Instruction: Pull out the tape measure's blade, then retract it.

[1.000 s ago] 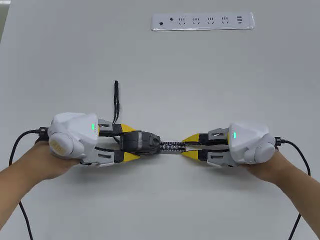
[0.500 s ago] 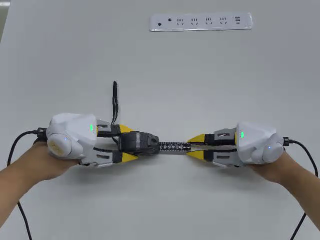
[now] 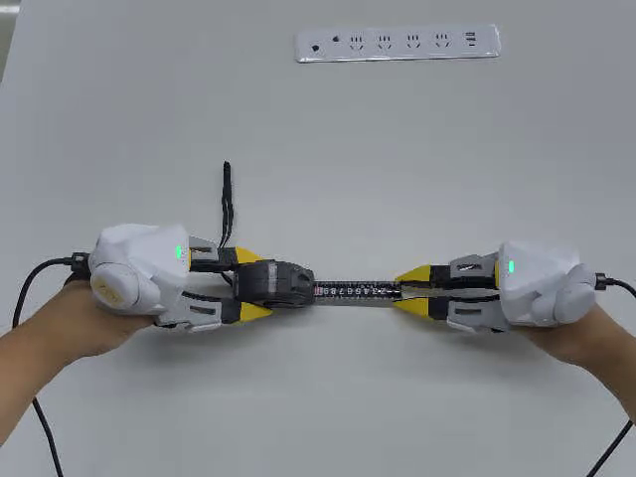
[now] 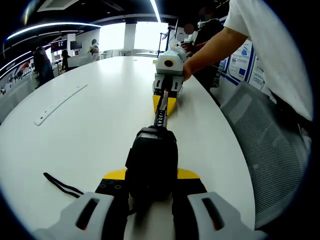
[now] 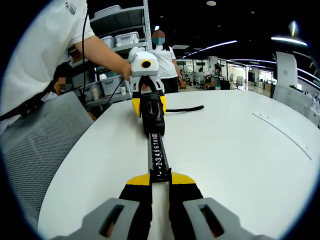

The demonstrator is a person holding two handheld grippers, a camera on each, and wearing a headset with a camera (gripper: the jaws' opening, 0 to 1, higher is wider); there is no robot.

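Left claw (image 3: 256,285): clamping the tape measure (image 3: 280,284) at the table's near left.
Right claw (image 3: 407,289): pinching the blade (image 3: 358,291) tip, to the right.
Table (image 3: 397,159): white, carrying a power strip (image 3: 397,43) on its far side.
Room: open office, mesh chair (image 5: 35,150) standing beside the table.

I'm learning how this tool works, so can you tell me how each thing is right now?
left gripper: shut on the tape measure case.
right gripper: shut on the end of the blade.
tape measure case: held on its side, mouth facing the right gripper.
blade: pulled partway out, stretched straight.
strap: lying loose on the table.
power strip: flat on the table, nothing plugged in.
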